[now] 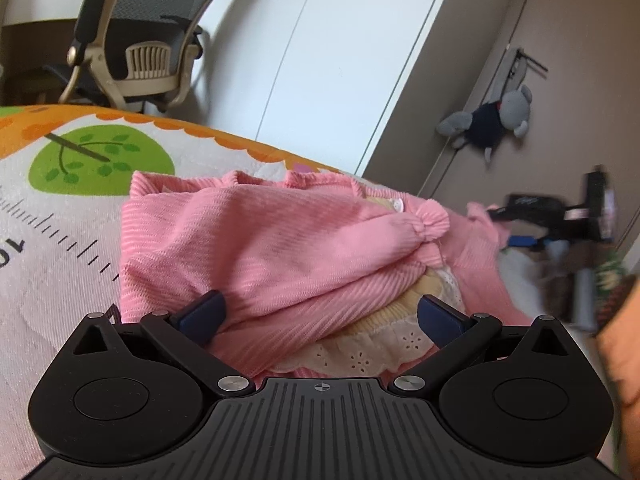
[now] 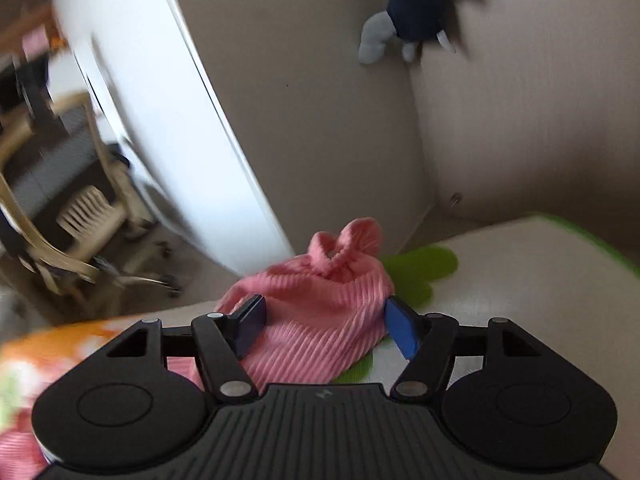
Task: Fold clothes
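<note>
A pink ribbed garment (image 1: 280, 240) with cream lace trim (image 1: 372, 352) lies bunched on a printed mat (image 1: 60, 240). My left gripper (image 1: 320, 318) is open, its blue pads wide apart on either side of the garment's near fold. My right gripper (image 2: 325, 328) has closed in on a pink sleeve (image 2: 320, 304); the cloth fills the gap between its pads and the cuff (image 2: 348, 240) sticks up beyond them. In the left wrist view the right gripper (image 1: 552, 216) is a blur at the garment's far right end.
The mat carries a green tree print (image 1: 100, 160) and an orange border. Beyond its edge stand an office chair (image 1: 136, 40) and a white wardrobe (image 1: 320, 60). A grey plush toy (image 1: 492, 124) hangs on the beige wall. An orange sleeve (image 1: 624, 340) shows at the right edge.
</note>
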Available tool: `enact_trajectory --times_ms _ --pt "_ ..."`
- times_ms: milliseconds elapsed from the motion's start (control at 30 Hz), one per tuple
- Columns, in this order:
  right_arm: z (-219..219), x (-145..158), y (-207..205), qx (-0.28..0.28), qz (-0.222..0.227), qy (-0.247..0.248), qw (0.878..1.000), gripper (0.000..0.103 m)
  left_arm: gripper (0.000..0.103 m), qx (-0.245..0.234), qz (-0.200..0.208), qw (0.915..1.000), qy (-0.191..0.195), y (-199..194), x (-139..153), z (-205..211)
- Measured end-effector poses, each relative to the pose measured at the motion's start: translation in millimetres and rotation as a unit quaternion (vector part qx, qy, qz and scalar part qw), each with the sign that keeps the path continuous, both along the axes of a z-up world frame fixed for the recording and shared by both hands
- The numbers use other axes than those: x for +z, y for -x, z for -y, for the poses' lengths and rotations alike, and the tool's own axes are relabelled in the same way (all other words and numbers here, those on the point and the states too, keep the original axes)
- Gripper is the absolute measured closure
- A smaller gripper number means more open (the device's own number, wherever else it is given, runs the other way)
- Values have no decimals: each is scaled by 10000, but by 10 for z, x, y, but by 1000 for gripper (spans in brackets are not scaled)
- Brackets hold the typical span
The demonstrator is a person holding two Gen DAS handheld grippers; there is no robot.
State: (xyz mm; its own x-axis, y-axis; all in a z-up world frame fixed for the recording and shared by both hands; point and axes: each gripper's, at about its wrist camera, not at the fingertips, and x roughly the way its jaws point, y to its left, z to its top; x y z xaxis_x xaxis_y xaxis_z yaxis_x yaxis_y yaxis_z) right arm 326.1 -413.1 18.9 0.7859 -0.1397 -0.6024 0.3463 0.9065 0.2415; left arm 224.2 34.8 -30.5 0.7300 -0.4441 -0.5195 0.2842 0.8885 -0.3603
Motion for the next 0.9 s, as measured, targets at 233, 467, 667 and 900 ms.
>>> enact_trajectory --times_ms 233,467,667,900 --pt "-217 370 108 148 637 1211 9905 37 0 80 39 9999 92 12 -4 -15" --pt "-380 -51 -489 -32 -489 1113 9926 43 0 93 53 9999 97 22 -10 -17" --pt "-339 155 -268 324 -163 1051 9938 89 0 85 49 9994 335 24 -16 -87" --pt "-1447 816 354 3016 1168 836 9426 89 0 -53 83 9970 764 110 100 -233"
